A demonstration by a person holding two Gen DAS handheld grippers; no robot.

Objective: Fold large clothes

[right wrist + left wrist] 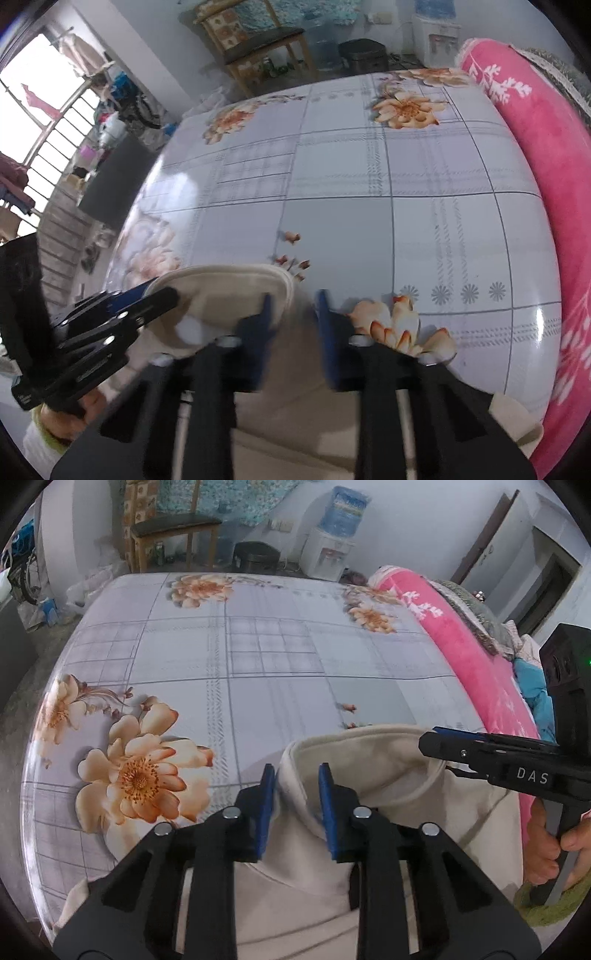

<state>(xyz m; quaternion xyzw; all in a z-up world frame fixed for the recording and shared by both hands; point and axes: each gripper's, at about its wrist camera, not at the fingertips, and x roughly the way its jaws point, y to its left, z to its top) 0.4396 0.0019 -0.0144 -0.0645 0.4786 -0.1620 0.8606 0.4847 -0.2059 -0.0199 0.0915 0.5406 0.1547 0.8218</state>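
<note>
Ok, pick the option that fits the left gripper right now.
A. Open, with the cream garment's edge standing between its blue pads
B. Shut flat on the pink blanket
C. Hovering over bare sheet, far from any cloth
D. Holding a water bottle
A. In the left wrist view the left gripper has a clear gap between its blue pads, and the cream garment has its hemmed edge rising in that gap.

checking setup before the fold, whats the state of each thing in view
cream fleece hooded garment: on the bed, hood edge raised, not yet folded
left gripper: open, hood edge between its blue pads
right gripper: open, blurred, at the hood's rim
floral checked bed sheet: spread flat
pink rolled blanket: lying along the bed's side
blue water jug on the white dispenser: mounted upside down
</note>
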